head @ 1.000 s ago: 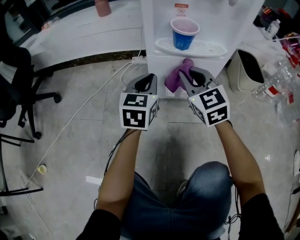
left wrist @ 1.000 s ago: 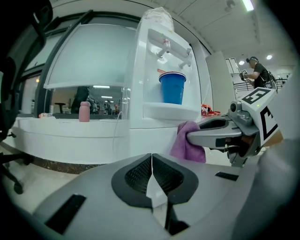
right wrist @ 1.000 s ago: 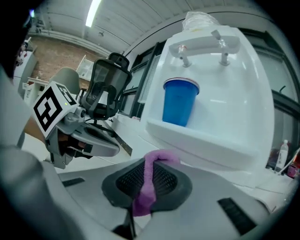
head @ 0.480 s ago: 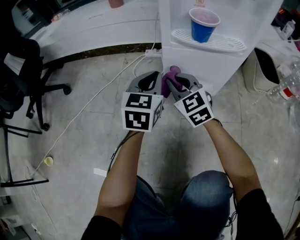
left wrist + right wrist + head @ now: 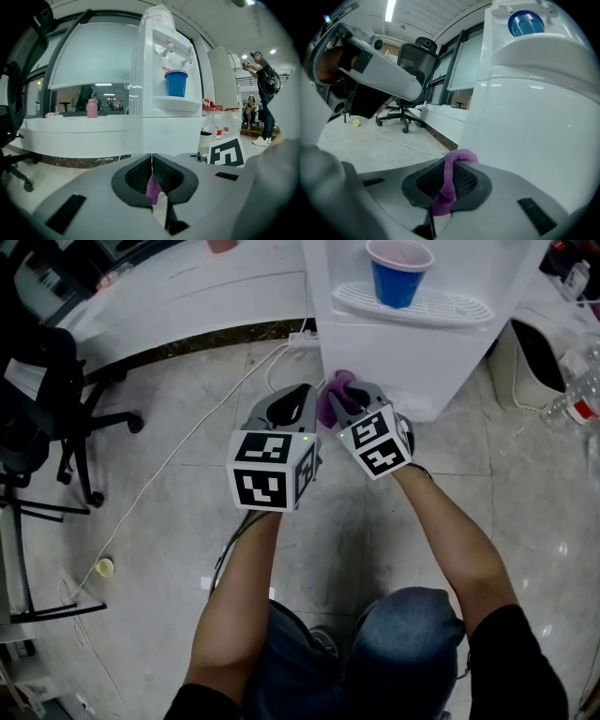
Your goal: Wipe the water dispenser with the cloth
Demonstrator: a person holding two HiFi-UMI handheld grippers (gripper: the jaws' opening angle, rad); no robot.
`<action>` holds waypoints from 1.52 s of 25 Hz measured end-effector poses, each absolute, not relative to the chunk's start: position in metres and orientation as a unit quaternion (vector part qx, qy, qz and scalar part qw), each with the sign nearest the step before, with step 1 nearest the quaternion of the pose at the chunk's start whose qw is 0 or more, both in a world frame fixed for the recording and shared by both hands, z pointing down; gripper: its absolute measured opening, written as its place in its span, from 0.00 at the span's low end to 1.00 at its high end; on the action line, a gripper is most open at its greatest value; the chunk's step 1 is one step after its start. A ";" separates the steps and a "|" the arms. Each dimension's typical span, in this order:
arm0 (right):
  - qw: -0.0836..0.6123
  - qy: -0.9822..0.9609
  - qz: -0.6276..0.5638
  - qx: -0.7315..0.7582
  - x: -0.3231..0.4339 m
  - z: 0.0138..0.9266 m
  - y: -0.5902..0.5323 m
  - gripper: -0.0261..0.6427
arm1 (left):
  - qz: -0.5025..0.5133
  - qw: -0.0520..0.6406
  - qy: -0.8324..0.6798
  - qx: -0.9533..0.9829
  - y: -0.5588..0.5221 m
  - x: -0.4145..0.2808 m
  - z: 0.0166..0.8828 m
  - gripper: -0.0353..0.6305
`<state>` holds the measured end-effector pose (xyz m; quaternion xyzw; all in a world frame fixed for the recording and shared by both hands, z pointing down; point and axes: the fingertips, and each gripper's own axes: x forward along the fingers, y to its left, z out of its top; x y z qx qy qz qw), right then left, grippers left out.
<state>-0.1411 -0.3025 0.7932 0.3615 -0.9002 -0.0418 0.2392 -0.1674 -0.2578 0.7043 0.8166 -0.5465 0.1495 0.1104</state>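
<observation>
The white water dispenser (image 5: 403, 343) stands on the floor with a blue cup (image 5: 398, 273) on its drip tray. My right gripper (image 5: 345, 399) is shut on a purple cloth (image 5: 330, 399) just off the dispenser's lower left corner. In the right gripper view the cloth (image 5: 449, 180) runs up between the jaws and curls over their tips beside the dispenser wall (image 5: 534, 117). My left gripper (image 5: 298, 397) hangs shut right beside the cloth. In the left gripper view a thin purple sliver shows in the slit of the closed left gripper (image 5: 151, 157); I cannot tell what it is.
A black office chair (image 5: 47, 399) stands at the left. A white cable (image 5: 178, 456) trails over the tiled floor past a small paper cup (image 5: 105, 567). A curved white counter (image 5: 187, 296) runs behind. A bin (image 5: 539, 362) and bottles (image 5: 581, 390) sit right of the dispenser.
My right gripper has carried the cloth leftward, from the dispenser's lower front to its left corner, ending close against the left gripper. Both stayed shut.
</observation>
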 end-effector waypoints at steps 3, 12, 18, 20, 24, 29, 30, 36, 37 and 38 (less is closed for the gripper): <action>0.241 -0.898 -0.043 0.366 -0.134 0.792 -0.304 0.09 | 0.152 0.108 -0.543 0.819 -0.260 -0.162 0.706 0.09; 0.250 -0.886 -0.041 0.388 -0.092 0.794 -0.305 0.09 | 0.168 0.093 -0.524 0.829 -0.265 -0.134 0.711 0.09; 0.261 -0.871 -0.033 0.415 -0.050 0.798 -0.306 0.09 | 0.159 0.101 -0.506 0.842 -0.272 -0.105 0.715 0.09; 0.264 -0.865 -0.027 0.427 -0.034 0.799 -0.307 0.09 | 0.158 0.096 -0.499 0.847 -0.274 -0.093 0.713 0.09; 0.268 -0.853 -0.018 0.448 -0.002 0.802 -0.307 0.09 | 0.159 0.087 -0.481 0.858 -0.274 -0.068 0.712 0.09; 0.275 -0.838 -0.010 0.471 0.040 0.803 -0.309 0.09 | 0.171 0.080 -0.467 0.864 -0.274 -0.045 0.718 0.09; 0.278 -0.835 -0.010 0.475 0.048 0.803 -0.309 0.09 | 0.175 0.077 -0.464 0.865 -0.273 -0.041 0.719 0.09; 0.283 -0.817 -0.003 0.502 0.094 0.801 -0.315 0.09 | 0.179 0.093 -0.451 0.870 -0.273 -0.026 0.728 0.09; 0.284 -0.814 -0.001 0.507 0.100 0.800 -0.316 0.09 | 0.180 0.090 -0.451 0.870 -0.274 -0.025 0.728 0.09; 0.284 -0.812 0.000 0.510 0.104 0.799 -0.316 0.09 | 0.181 0.088 -0.451 0.870 -0.275 -0.024 0.727 0.09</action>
